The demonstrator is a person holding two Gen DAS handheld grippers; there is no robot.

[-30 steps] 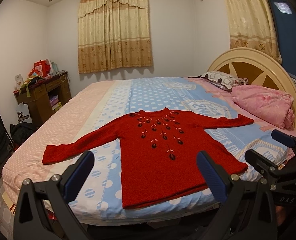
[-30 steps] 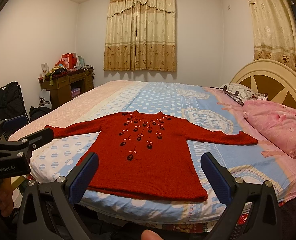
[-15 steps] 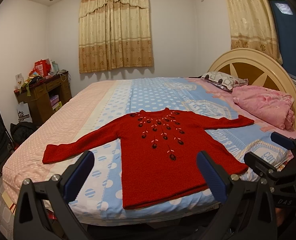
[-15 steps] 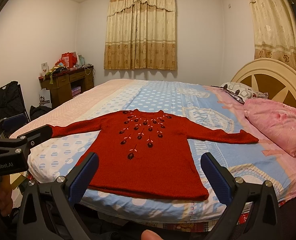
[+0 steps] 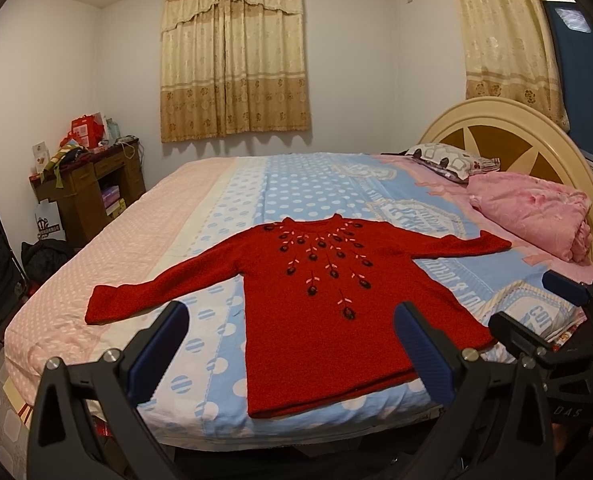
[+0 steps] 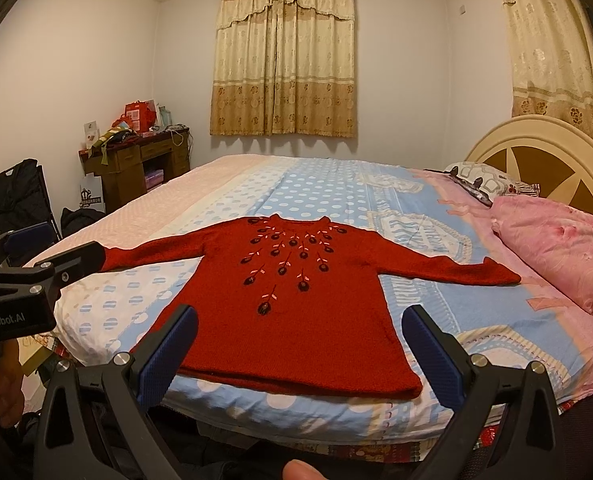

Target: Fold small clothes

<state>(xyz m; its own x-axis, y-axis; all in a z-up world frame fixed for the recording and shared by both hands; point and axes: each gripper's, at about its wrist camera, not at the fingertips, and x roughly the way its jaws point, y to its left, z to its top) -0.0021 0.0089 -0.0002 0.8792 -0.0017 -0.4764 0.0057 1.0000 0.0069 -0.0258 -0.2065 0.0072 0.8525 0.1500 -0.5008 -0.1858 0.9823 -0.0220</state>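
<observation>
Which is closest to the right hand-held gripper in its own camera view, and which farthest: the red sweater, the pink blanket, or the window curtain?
Seen from the right hand-held gripper:
1. Red sweater: spread flat at the near edge of the bed, straight ahead.
2. Pink blanket: bundled to the right, by the headboard.
3. Window curtain: on the far wall, beyond the bed.

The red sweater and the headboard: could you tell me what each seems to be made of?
Red sweater: apparently knitted yarn, matte and nubbly, with stitched flower motifs. Headboard: likely painted wood or board, with a smooth cream frame and brown inset panels.
</observation>
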